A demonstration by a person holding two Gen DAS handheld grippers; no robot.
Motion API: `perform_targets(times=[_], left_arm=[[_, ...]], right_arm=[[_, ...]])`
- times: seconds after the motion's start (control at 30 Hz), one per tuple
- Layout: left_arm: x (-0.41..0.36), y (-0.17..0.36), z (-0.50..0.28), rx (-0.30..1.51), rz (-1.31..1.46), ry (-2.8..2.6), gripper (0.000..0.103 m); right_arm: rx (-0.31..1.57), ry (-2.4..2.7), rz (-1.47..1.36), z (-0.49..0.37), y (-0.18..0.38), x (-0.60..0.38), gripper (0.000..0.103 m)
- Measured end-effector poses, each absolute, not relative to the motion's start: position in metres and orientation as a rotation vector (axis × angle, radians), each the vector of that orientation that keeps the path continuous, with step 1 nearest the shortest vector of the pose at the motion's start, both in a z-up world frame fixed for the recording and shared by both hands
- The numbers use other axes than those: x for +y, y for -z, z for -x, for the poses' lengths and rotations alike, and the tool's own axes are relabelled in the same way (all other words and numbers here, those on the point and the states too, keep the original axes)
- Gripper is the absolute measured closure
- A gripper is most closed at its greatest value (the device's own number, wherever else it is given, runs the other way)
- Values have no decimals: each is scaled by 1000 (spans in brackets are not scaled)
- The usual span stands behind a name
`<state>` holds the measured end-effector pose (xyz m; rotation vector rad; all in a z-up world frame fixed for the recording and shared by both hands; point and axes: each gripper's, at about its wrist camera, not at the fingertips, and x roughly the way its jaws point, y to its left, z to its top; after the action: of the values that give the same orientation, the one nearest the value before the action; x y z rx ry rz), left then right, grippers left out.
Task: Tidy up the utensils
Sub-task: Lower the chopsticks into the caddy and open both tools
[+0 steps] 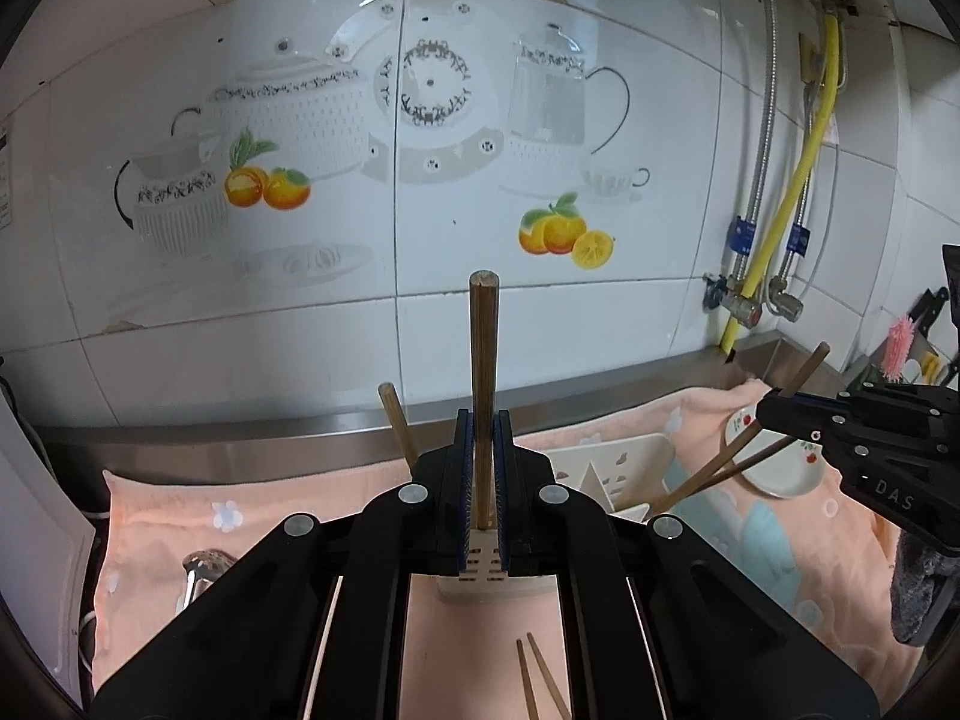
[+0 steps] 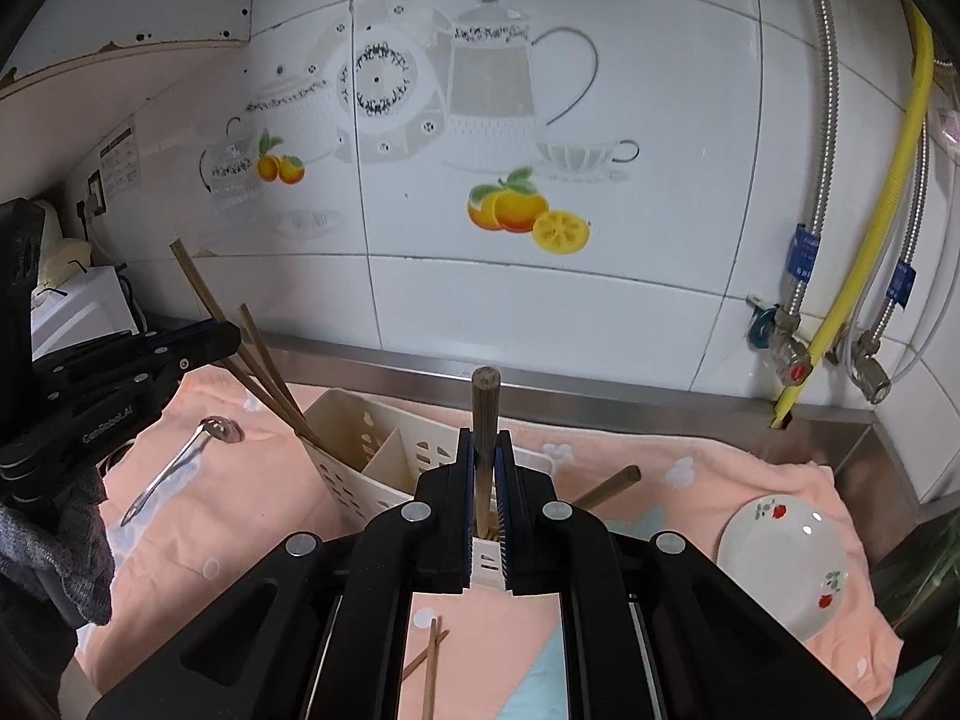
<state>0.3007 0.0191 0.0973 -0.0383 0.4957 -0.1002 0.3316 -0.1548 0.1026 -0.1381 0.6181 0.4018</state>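
Note:
My left gripper [image 1: 483,420] is shut on an upright wooden chopstick [image 1: 483,348]; its lower end reaches down at the white slotted utensil caddy [image 1: 606,468]. Another chopstick [image 1: 396,420] leans just behind the left finger. In the right wrist view my right gripper [image 2: 485,438] is shut on a second upright chopstick [image 2: 485,402] over the same caddy [image 2: 348,420]. There the left gripper [image 2: 231,336] shows at the left, its chopstick [image 2: 195,282] slanting into the caddy's left compartment. The right gripper [image 1: 765,408] shows at the right of the left wrist view.
A peach towel [image 2: 240,516] covers the steel counter. On it lie a metal slotted spoon [image 2: 180,468], a floral plate [image 2: 786,564] and two loose chopsticks [image 2: 429,660] near the front. The tiled wall and pipes with valves [image 2: 792,354] stand close behind.

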Motion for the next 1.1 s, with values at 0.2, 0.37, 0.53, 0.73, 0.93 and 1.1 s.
perform_targets(times=[0.2, 0.37, 0.53, 0.73, 0.93, 1.1], left_arm=[[20, -92, -302, 514, 34, 96, 97], [18, -92, -302, 518, 26, 95, 97], [17, -91, -302, 525, 28, 98, 97], [18, -92, -303, 528, 37, 92, 97], [20, -94, -300, 524, 44, 92, 96], [20, -96, -293, 519, 44, 92, 84]], right_arm=[[636, -392, 139, -336, -94, -155, 96], [638, -391, 134, -337, -93, -156, 96], [627, -394, 135, -334, -96, -157, 95], [614, -397, 129, -330, -102, -159, 89], [604, -397, 124, -325, -104, -161, 81], [586, -390, 120, -315, -104, -167, 69]])
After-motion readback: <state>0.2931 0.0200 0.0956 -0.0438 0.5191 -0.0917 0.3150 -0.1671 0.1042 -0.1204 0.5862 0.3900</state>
